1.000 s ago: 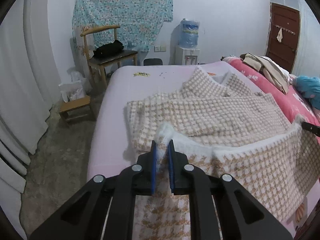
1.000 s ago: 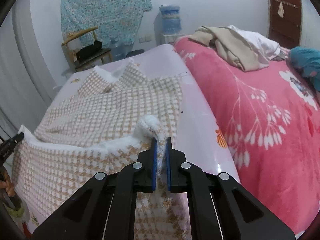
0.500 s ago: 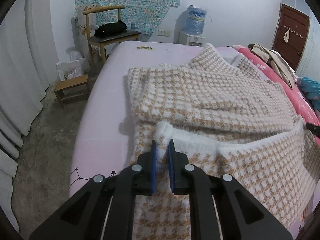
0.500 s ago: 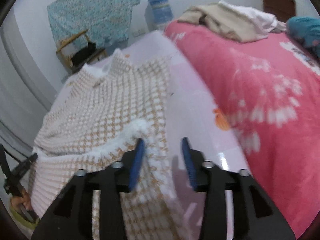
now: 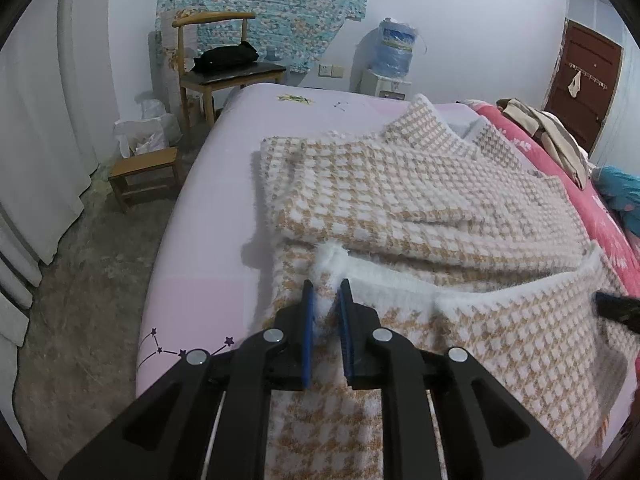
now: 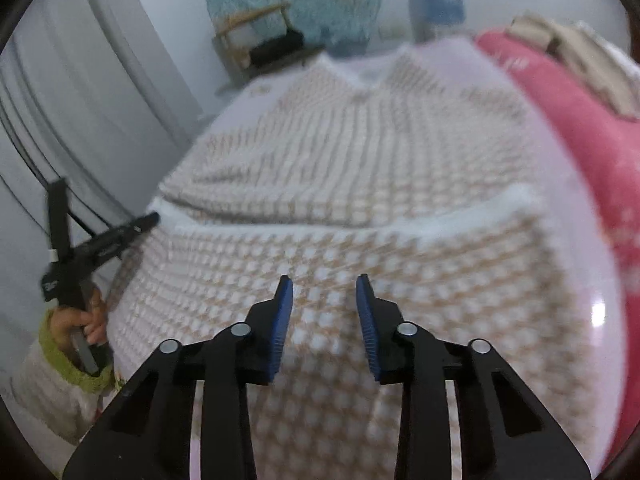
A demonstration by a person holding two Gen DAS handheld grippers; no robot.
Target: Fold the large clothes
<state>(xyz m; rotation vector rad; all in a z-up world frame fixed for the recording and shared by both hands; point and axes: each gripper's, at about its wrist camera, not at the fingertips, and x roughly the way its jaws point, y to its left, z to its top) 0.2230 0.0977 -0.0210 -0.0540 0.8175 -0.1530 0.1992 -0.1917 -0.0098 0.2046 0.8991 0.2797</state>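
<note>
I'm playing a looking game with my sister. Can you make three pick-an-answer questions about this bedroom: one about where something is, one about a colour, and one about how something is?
1. Where is the black bag?
A. on the floor
B. on the wooden chair
C. on the bed

2. What colour is the flowered blanket?
A. green
B. black
C. pinkish red

3. How does the houndstooth coat lie?
A. bottom part folded up over itself
B. rolled into a ball
C. hanging on a hanger

Answers:
1. B, it sits on the chair's seat.
2. C, it is pinkish red beside the pale sheet.
3. A, its white-edged hem lies across the coat's middle.
</note>
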